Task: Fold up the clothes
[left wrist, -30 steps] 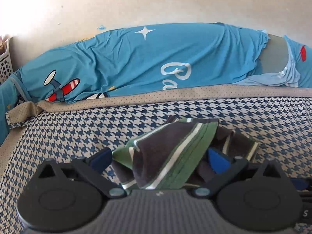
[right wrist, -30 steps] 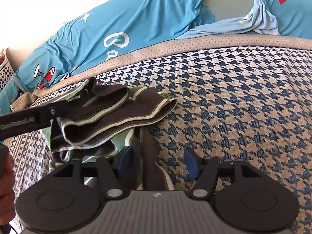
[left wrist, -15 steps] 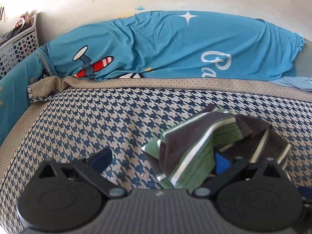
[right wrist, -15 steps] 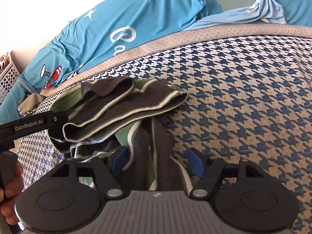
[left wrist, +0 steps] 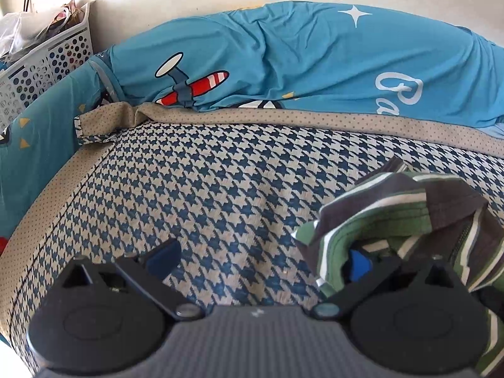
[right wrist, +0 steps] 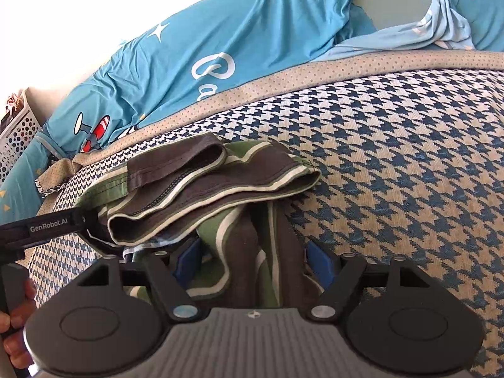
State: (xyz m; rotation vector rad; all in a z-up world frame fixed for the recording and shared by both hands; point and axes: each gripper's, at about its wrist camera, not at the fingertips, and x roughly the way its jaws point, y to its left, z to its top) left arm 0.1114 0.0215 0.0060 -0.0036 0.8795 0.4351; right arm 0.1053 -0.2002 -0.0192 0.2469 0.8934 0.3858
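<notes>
A crumpled dark grey and green striped garment (right wrist: 220, 182) lies on the houndstooth bed cover (right wrist: 409, 163). In the left wrist view the garment (left wrist: 403, 220) sits at the lower right and drapes over the right blue pad (left wrist: 357, 266). My left gripper (left wrist: 260, 261) is open, with only bed cover between its fingers. My right gripper (right wrist: 253, 261) is open, and a bunched fold of the garment lies between its blue pads. The left gripper's black body (right wrist: 47, 228) reaches the garment's left edge in the right wrist view.
A blue duvet (left wrist: 299, 63) with plane and star prints is heaped along the wall behind the cover. A white perforated basket (left wrist: 41, 69) stands at the far left. A hand (right wrist: 15, 330) grips the left tool. The beige dotted border (left wrist: 283, 118) edges the cover.
The left gripper swung left, so the garment slid from between its fingers to its right finger only. The right gripper moved closer, with more cloth between its pads.
</notes>
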